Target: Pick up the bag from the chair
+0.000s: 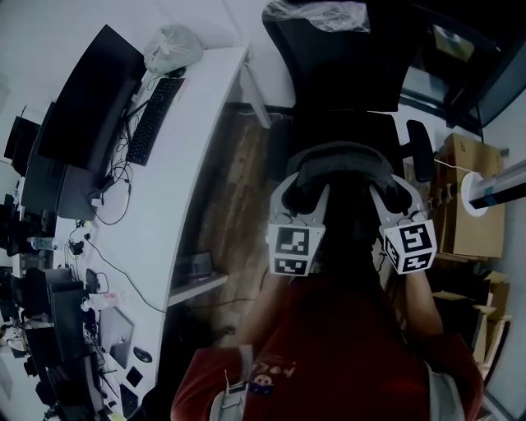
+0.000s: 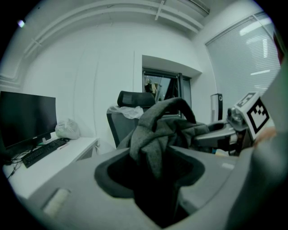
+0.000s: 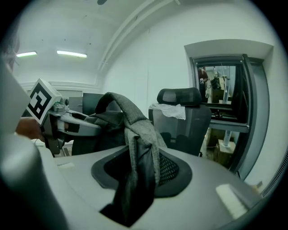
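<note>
A dark grey fabric bag hangs between both grippers, in front of a black office chair and above its seat. My left gripper is shut on the bag's left side, and the grey cloth is bunched between its jaws. My right gripper is shut on the right side, where folds of the bag are pinched and a strap loops up. Each gripper view shows the other one: the right gripper and the left gripper. The seat under the bag is hidden.
A white desk runs along the left with a monitor, a keyboard and a plastic bag. Cardboard boxes stand at the right. Crumpled plastic lies over the chair's headrest. A dark window is behind the chair.
</note>
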`<state>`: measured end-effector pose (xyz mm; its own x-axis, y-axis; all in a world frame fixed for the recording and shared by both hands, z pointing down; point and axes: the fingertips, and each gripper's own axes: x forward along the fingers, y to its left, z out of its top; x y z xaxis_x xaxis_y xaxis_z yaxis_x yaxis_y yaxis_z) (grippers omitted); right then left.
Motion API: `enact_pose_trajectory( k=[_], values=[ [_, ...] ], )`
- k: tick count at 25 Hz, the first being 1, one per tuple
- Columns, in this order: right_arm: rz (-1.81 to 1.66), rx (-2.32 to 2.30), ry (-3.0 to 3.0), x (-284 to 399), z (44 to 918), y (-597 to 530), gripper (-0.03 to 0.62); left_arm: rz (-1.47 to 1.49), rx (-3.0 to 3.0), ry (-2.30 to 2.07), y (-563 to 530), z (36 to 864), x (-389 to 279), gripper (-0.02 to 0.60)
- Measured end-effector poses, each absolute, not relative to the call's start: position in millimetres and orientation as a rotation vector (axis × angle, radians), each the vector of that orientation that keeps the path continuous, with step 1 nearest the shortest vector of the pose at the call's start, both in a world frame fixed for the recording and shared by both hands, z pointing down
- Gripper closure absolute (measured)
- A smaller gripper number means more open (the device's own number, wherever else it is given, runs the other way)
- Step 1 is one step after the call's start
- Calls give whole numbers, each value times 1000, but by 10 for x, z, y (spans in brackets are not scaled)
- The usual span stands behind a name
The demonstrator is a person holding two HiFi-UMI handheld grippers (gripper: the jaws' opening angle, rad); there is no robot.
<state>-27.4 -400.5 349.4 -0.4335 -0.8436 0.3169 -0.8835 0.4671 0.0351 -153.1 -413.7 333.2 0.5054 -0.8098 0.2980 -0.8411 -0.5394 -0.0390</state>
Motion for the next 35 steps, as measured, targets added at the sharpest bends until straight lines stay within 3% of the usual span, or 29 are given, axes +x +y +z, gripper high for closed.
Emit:
enact_pose_trajectory(
  k=[35],
  values=[
    [203, 1448, -2411, -501, 3596, -3719, 451, 415, 2593, -1456, -3815, 3440, -1747, 369]
  ],
)
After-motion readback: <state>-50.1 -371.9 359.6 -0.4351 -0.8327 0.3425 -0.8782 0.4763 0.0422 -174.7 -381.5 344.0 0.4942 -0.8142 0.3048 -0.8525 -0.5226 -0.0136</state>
